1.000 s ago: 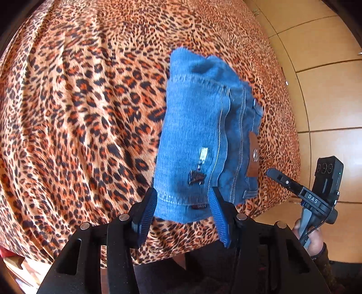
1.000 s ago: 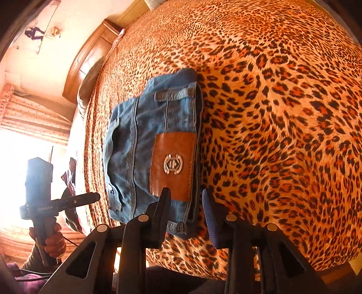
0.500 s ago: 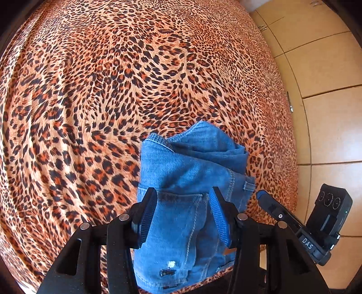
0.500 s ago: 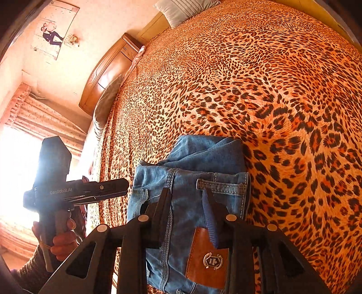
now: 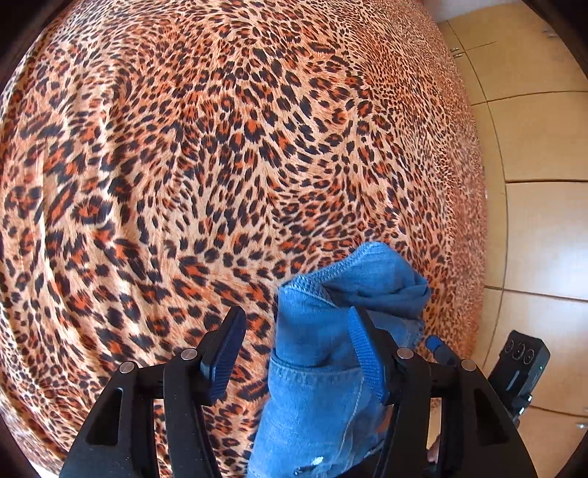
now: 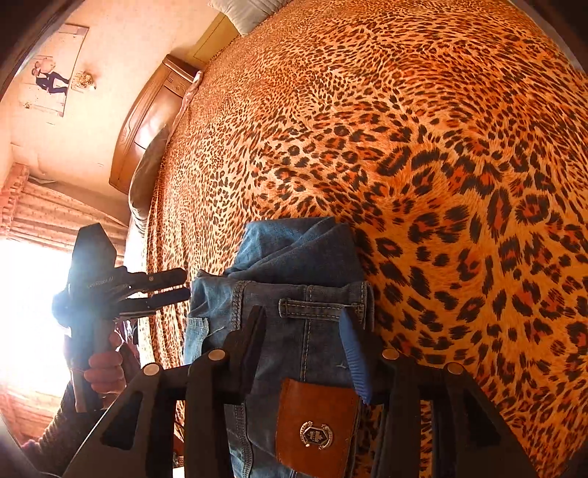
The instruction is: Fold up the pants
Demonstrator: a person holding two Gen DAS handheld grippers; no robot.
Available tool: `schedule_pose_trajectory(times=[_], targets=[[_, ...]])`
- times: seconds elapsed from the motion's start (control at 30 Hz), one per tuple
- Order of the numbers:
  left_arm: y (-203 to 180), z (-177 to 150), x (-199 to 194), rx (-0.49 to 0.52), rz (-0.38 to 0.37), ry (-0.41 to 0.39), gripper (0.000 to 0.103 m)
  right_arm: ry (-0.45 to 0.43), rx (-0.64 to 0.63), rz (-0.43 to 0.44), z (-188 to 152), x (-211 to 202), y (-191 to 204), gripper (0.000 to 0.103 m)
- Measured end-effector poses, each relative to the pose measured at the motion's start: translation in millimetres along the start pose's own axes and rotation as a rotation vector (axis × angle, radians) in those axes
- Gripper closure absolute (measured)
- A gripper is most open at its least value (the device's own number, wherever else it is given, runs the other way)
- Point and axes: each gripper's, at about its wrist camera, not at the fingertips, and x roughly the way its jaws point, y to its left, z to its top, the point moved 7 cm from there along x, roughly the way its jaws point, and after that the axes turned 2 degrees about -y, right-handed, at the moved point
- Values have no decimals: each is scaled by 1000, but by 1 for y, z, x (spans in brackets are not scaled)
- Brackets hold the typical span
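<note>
Folded blue jeans [image 5: 330, 353] lie at the near edge of a leopard-print bed [image 5: 220, 165]. In the right wrist view the jeans [image 6: 305, 286] show a belt loop and a brown leather patch [image 6: 316, 430]. My left gripper [image 5: 294, 353] is open, its fingers straddling the left part of the bundle without clamping it. My right gripper [image 6: 301, 349] is open over the waistband, its fingers apart on either side of the denim. The left gripper also shows in the right wrist view [image 6: 172, 286], beside the jeans' left edge.
The bedspread [image 6: 441, 147] stretches far ahead. A tiled floor [image 5: 533, 147] lies to the right of the bed. A wooden headboard [image 6: 147, 121], a pillow [image 6: 250, 11] and a bright curtained window [image 6: 29, 294] are at the far left.
Both grippers have moved forward and down over the jeans, which now fill the bottom of both views. The jaws stayed open.
</note>
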Motion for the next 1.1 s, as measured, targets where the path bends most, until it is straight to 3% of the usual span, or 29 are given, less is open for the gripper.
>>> schedule_pose_trajectory(times=[0.07, 0.13, 0.2, 0.27, 0.4, 0.5, 0.53, 0.57, 0.63, 0.77, 0.83, 0.9, 1.0, 1.1], targets=[[2, -24, -5, 13, -36, 15, 46, 12, -44, 28, 9, 1, 17, 59], [8, -54, -6, 34, -60, 33, 46, 49, -116, 64, 16, 10, 43, 50], [16, -82, -2, 35, -78, 65, 45, 109, -219, 77, 20, 26, 72, 42], [23, -105, 6, 33, -93, 96, 45, 195, -337, 67, 20, 52, 97, 41], [30, -124, 22, 44, -74, 88, 41, 367, -511, -14, 8, 106, 130, 41], [32, -127, 34, -9, -119, 90, 43, 479, -636, -96, -3, 141, 139, 41], [32, -129, 38, -33, -149, 97, 48, 512, -695, -118, -12, 144, 142, 54], [30, -132, 43, -47, -153, 98, 49, 552, -758, -125, -21, 149, 145, 73], [30, -139, 42, -31, -145, 86, 55, 552, -852, -155, -31, 141, 156, 76], [26, -149, 41, -48, -193, 75, 57, 506, -771, -102, -22, 119, 155, 78], [29, -152, 43, -66, -210, 70, 58, 482, -693, -134, -11, 125, 135, 80], [30, -155, 45, -57, -187, 69, 58, 485, -602, -108, -6, 136, 123, 80], [31, -155, 49, -67, -179, 80, 58, 460, -580, -110, -4, 147, 127, 76], [29, -148, 43, -50, -166, 104, 57, 343, -474, -37, 18, 130, 132, 78]])
